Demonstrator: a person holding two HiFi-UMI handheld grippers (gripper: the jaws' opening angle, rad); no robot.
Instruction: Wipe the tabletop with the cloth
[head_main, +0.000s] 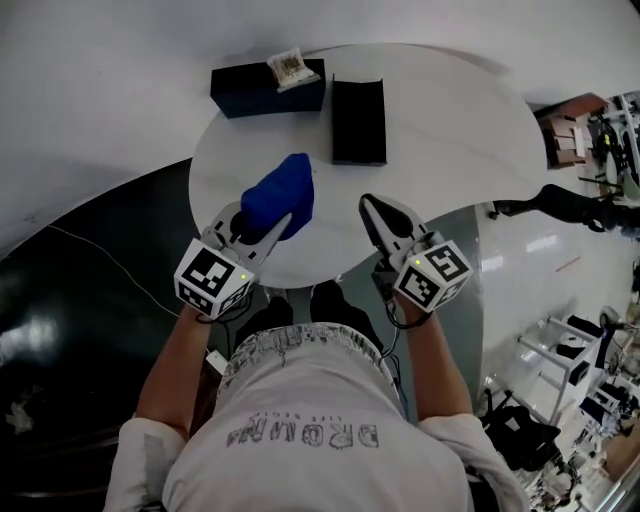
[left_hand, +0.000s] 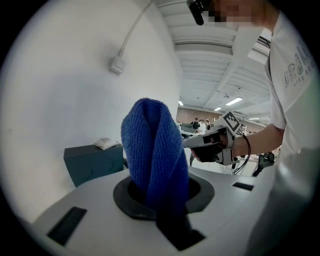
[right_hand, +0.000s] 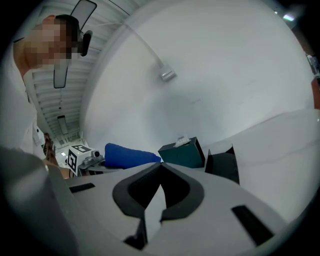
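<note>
Table (head_main: 450, 140): round, white top, against a white wall.
Tissue box (head_main: 245, 95): dark blue, oblong, lying at the table's far left edge by the wall; a white tissue (head_main: 288, 68) sticks out of its top near the right end.
Black box (head_main: 358, 120): open-topped, oblong, just right of the tissue box, long side pointing away from the person.

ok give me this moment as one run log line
left gripper: shut on blue cloth over table | right gripper: shut, empty | cloth-table contact: cannot tell
</note>
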